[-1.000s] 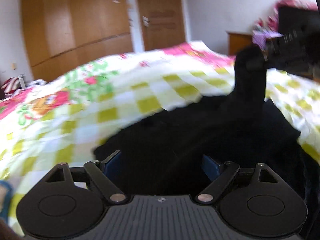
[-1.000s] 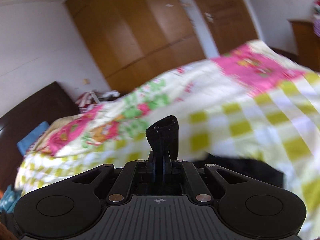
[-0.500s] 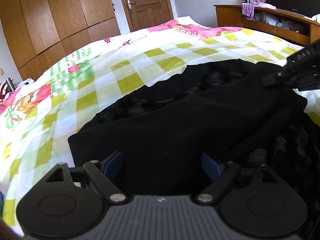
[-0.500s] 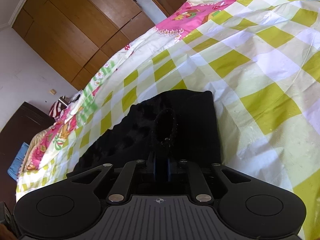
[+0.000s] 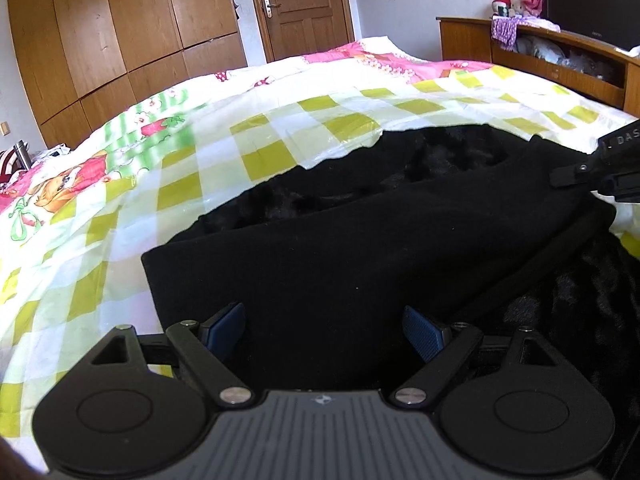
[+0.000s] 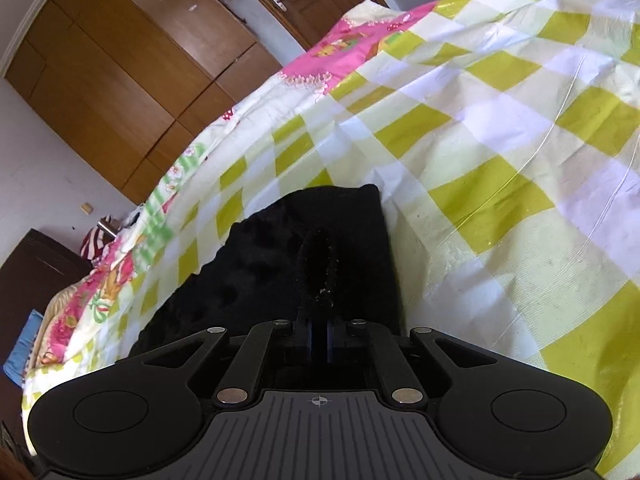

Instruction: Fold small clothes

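A bed covered with a yellow-green checked sheet filled most of both views, with pink and green cartoon patches toward its far side. Behind it stood a wooden wardrobe and a closed door, and at the right of the left wrist view a wooden shelf unit held purple cloth and other small clutter too small to identify. The black garment lay spread on the sheet, folded over on itself, its smooth upper layer lying over a fuzzier surface that showed along the far edge and at the right. The left gripper hovered just over the near edge of the garment with its blue pads set wide apart and nothing pinched between them. The right gripper had its jaws closing, nearly together, on a narrow bunched ridge of the black garment that rose straight out from between the pads. In the left wrist view the right gripper entered from the right edge, mostly cut off. The garment's near part was hidden behind both gripper bodies, so its full outline could not be made out.
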Action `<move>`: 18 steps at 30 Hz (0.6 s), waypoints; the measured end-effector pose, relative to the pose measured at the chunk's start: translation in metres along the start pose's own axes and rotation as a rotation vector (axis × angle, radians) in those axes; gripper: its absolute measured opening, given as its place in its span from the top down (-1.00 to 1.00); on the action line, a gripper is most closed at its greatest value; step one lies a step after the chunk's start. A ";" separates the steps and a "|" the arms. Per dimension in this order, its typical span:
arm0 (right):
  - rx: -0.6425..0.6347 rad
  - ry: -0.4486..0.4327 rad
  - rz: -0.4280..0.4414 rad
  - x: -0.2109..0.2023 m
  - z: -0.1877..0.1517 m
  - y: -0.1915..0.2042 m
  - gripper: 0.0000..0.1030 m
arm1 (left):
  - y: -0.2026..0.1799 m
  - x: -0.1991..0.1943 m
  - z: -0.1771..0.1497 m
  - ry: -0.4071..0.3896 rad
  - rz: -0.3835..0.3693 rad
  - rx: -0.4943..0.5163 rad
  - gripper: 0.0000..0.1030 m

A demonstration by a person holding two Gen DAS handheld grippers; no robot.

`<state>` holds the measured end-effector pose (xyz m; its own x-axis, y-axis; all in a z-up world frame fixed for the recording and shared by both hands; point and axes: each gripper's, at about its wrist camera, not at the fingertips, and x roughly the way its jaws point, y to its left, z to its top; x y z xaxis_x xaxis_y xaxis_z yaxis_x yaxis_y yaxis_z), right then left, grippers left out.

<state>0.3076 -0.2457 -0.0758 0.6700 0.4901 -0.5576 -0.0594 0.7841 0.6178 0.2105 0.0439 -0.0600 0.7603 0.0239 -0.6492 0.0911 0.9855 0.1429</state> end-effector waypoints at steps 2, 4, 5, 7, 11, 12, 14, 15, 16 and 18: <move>-0.005 -0.010 0.002 -0.002 0.003 0.004 0.89 | 0.003 -0.008 0.001 -0.022 -0.001 0.001 -0.92; -0.021 -0.034 0.020 -0.006 0.007 0.011 0.89 | 0.008 -0.013 0.000 -0.041 0.002 -0.010 -0.92; -0.015 -0.048 0.025 -0.008 0.008 0.011 0.89 | 0.013 -0.011 -0.002 -0.031 0.008 -0.020 -0.92; -0.015 -0.059 0.002 -0.007 0.011 0.008 0.89 | 0.021 0.000 -0.011 0.020 0.025 -0.041 -0.93; -0.031 -0.016 -0.059 0.004 0.009 0.002 0.87 | 0.029 -0.003 -0.022 0.043 0.020 -0.058 -0.93; -0.057 -0.018 -0.064 0.002 0.009 0.006 0.79 | 0.030 -0.007 -0.021 0.039 0.024 -0.054 -0.93; -0.093 -0.029 -0.086 -0.004 0.010 0.012 0.73 | 0.034 -0.015 -0.019 0.020 0.033 -0.059 -0.93; -0.103 -0.033 -0.104 -0.007 0.012 0.014 0.70 | 0.038 -0.019 -0.017 0.007 0.036 -0.072 -0.93; -0.109 -0.046 -0.121 -0.011 0.013 0.015 0.71 | 0.042 -0.023 -0.014 -0.009 0.038 -0.093 -0.93; -0.128 -0.102 -0.150 -0.025 0.013 0.021 0.71 | 0.049 -0.025 -0.007 -0.037 0.034 -0.123 -0.93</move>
<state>0.2997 -0.2466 -0.0420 0.7494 0.3283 -0.5750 -0.0426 0.8905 0.4529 0.1915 0.0930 -0.0426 0.7851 0.0534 -0.6170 -0.0128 0.9975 0.0700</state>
